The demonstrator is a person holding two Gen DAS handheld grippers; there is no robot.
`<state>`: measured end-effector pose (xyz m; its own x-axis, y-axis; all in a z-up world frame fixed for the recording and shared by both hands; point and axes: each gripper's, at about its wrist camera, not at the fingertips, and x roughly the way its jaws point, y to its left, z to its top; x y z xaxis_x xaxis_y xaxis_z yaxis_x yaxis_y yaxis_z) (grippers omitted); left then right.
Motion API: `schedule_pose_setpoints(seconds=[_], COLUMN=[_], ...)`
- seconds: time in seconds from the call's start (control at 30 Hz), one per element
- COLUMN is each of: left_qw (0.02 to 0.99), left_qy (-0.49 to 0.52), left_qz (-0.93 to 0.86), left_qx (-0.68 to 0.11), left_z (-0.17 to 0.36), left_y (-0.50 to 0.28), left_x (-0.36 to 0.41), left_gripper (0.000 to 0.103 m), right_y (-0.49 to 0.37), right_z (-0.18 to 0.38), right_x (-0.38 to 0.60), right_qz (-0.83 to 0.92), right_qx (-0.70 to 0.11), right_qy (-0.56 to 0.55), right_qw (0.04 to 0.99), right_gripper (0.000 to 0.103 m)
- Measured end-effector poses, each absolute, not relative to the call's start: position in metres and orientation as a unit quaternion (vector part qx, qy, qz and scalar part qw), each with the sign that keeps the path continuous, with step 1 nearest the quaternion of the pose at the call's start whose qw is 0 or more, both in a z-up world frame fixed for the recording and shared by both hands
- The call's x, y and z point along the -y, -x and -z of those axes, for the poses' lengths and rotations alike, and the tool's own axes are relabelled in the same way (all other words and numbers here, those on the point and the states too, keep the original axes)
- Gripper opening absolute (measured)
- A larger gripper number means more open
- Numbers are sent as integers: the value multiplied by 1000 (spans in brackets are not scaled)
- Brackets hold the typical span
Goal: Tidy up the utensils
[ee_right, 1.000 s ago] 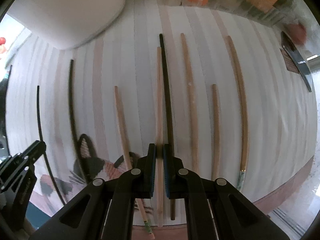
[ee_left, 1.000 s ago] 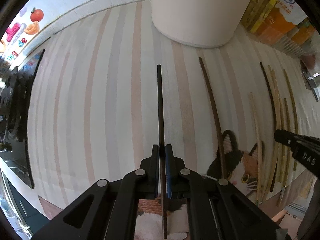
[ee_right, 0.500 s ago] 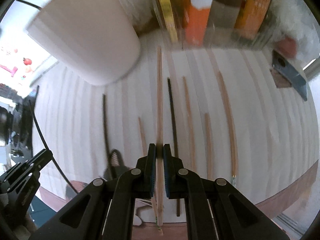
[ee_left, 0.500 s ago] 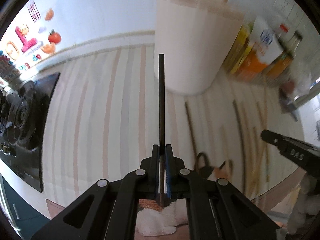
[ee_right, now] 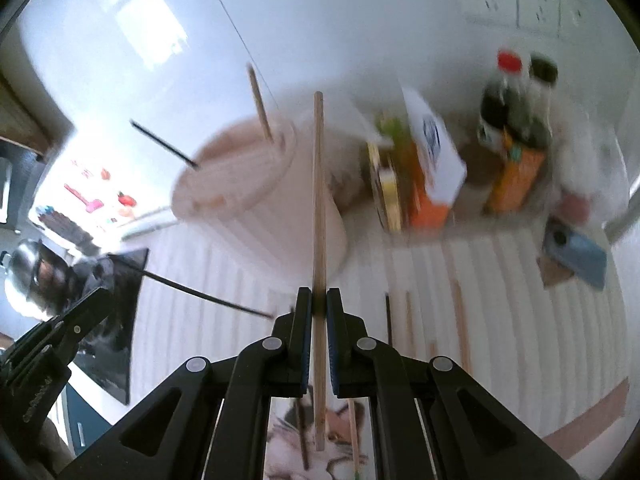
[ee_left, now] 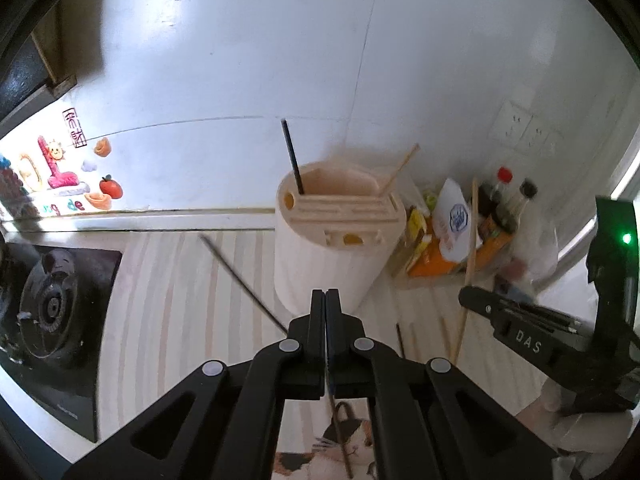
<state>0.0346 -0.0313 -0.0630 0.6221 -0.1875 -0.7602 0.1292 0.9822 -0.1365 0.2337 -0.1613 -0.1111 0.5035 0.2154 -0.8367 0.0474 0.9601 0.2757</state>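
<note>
Striped cloth covers the table (ee_left: 168,304), with a cat picture (ee_left: 340,452) printed at its near edge. Nearest in the left wrist view, the left tongs (ee_left: 326,300) are pinched together on a black chopstick (ee_left: 244,280), which slants away to the far left above the cloth while its other end shows below the jaws. In the right wrist view the right tongs (ee_right: 319,300) are closed on a pale wooden chopstick (ee_right: 319,200) that runs straight ahead along the fingers, its far tip in front of the holder. Just beyond the tongs, several more chopsticks (ee_right: 460,328), dark and wooden, lie side by side on the cloth to the right. A black stove top (ee_left: 60,312) sits at the left. Farther back stands the cream utensil holder (ee_left: 332,248), a slotted tub on the table; a black stick (ee_left: 292,156) stands in its left hole and a wooden one (ee_left: 400,168) leans from its right side. Right of it, by the white wall, are packets and sauce bottles (ee_left: 504,200), and a blue phone (ee_right: 576,252) lies on the cloth.
</note>
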Motion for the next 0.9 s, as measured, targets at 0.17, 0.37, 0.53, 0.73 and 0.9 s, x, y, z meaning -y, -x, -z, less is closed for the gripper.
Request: schedule_pose_setpoints(seconds=[0.17,0.37,0.53,0.73,0.9], left_qw=[878,820,758,736,725], left_qy=[68,157,265,300,280], left_qz=[56,2,-45,-79,-105], left_qx=[-470,-550,-594,-602,-621], left_z=[104,182,242,277,300], left_y=[-41,-45,-67,-125,-176], left_x=[1,-51,-88,-93,-91], left_gripper=[0,1,15,29,29], right_y=[-238,-234,-237,-252,-266], right_z=[108,171,227,287,308], right_x=[161,173,180,176,164], right_qz=[-47,-31,-1,52,75], right_qx=[-501,-555,-608,-659,-673], right_qy=[-128,-144,-154,-151,-121], right_qw=[855,819,778,735,726], right_gripper=[7,7,7,7,7])
